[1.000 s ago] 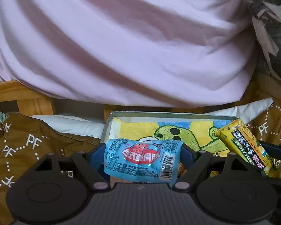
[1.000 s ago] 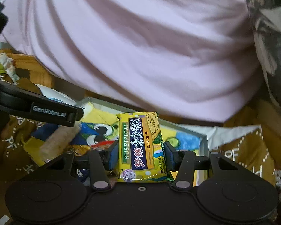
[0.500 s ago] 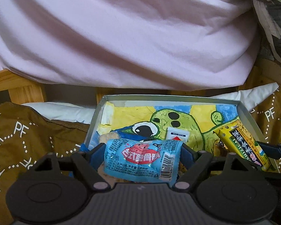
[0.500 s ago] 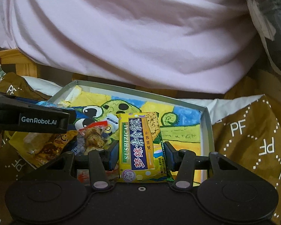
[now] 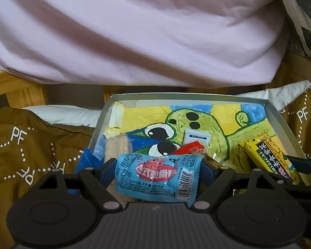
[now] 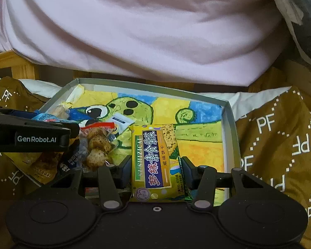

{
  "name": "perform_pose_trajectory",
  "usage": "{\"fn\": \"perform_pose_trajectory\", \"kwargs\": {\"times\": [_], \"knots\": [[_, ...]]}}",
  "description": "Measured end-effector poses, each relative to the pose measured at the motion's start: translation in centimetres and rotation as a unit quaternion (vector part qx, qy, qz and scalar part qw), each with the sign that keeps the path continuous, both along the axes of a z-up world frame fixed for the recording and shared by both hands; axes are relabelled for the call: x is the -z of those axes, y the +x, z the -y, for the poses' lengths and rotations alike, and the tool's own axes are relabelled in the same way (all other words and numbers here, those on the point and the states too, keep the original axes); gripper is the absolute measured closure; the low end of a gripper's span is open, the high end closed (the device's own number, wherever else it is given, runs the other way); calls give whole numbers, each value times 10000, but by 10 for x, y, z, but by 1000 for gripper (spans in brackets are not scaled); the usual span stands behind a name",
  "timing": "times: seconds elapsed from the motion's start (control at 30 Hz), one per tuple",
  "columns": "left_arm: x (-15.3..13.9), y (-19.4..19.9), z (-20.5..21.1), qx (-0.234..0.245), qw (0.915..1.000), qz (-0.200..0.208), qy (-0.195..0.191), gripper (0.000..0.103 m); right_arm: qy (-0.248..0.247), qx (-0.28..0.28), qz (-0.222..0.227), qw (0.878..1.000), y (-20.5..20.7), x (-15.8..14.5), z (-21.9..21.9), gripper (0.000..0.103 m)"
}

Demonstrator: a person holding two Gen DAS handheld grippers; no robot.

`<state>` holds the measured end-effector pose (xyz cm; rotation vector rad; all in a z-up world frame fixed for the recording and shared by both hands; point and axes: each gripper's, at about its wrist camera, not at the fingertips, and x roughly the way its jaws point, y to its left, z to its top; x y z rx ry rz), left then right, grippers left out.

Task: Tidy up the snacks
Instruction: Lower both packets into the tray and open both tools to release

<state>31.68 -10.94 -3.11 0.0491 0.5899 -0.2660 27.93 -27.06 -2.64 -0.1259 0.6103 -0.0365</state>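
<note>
I see a pink sheet (image 5: 134, 31) far behind the grey tray (image 5: 275, 112). My left tool (image 5: 157, 170) grips the blue snack pack (image 5: 157, 176) over the tray's near left; my right tool (image 6: 156, 170) clamps the yellow cracker pack (image 6: 155, 161) over its near middle.

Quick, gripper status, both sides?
Left gripper: shut on the blue snack packet.
Right gripper: shut on the yellow cracker packet.
</note>
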Motion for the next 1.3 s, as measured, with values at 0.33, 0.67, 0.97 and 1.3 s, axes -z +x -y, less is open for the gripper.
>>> {"fn": "perform_pose_trajectory", "kwargs": {"times": [0.33, 0.67, 0.97, 1.3], "knots": [[8, -3, 4, 72, 9998, -68, 151, 17, 141, 56, -146, 9998, 1, 4, 4, 52], [10, -3, 5, 93, 9997, -73, 209, 16, 155, 64, -157, 9997, 1, 3, 6, 51], [11, -1, 7, 79, 9996, -146, 228, 14, 143, 56, -173, 9997, 2, 4, 5, 51], [10, -1, 5, 30, 9997, -182, 138, 10, 116, 19, -126, 9999, -1, 5, 4, 44]]}}
